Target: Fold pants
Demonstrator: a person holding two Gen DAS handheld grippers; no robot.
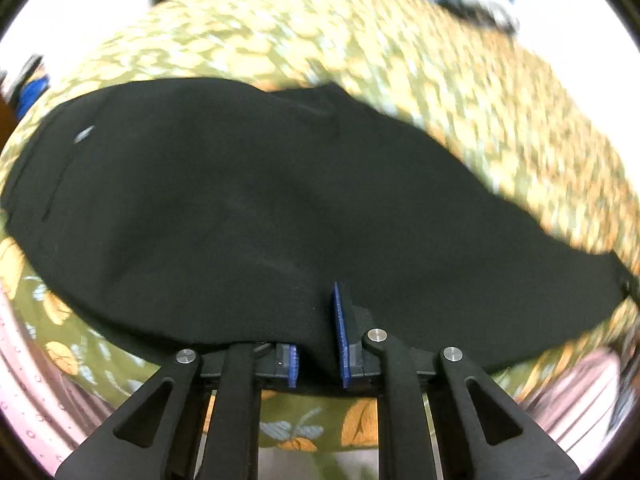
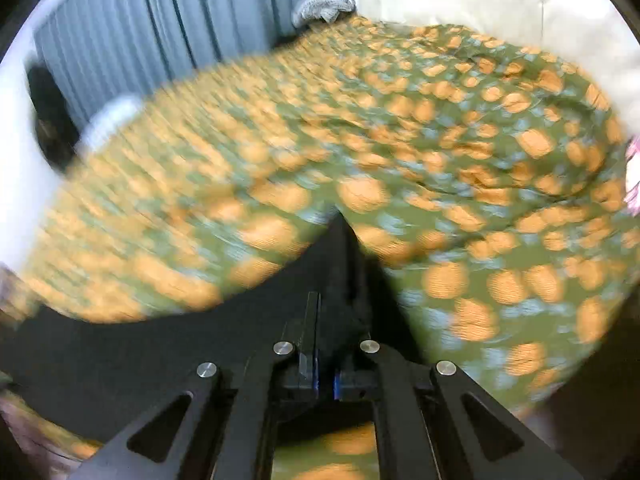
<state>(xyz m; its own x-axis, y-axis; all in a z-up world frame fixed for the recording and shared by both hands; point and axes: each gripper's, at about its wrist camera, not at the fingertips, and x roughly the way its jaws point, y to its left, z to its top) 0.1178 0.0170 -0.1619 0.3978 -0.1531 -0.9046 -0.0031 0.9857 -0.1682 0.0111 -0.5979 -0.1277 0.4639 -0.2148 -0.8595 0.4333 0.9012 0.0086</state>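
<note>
The black pants [image 1: 248, 208] lie spread over a green bedspread with orange flowers [image 1: 460, 92]. A small white mark sits near their upper left part. My left gripper [image 1: 320, 344] is shut on the near edge of the pants, black cloth bunched between its blue pads [image 1: 342, 336]. In the right wrist view my right gripper [image 2: 326, 344] is shut on another part of the black pants [image 2: 160, 344]. The cloth rises to a peak between its fingers and trails off to the left. Both views are motion-blurred.
The flowered bedspread [image 2: 440, 152] fills the right wrist view. Blue-grey curtains [image 2: 160, 24] hang behind the bed's far edge, with a grey bundle [image 2: 324, 6] beside them. A pale wall stands at the back right. A blue object [image 1: 34, 90] sits at the left edge.
</note>
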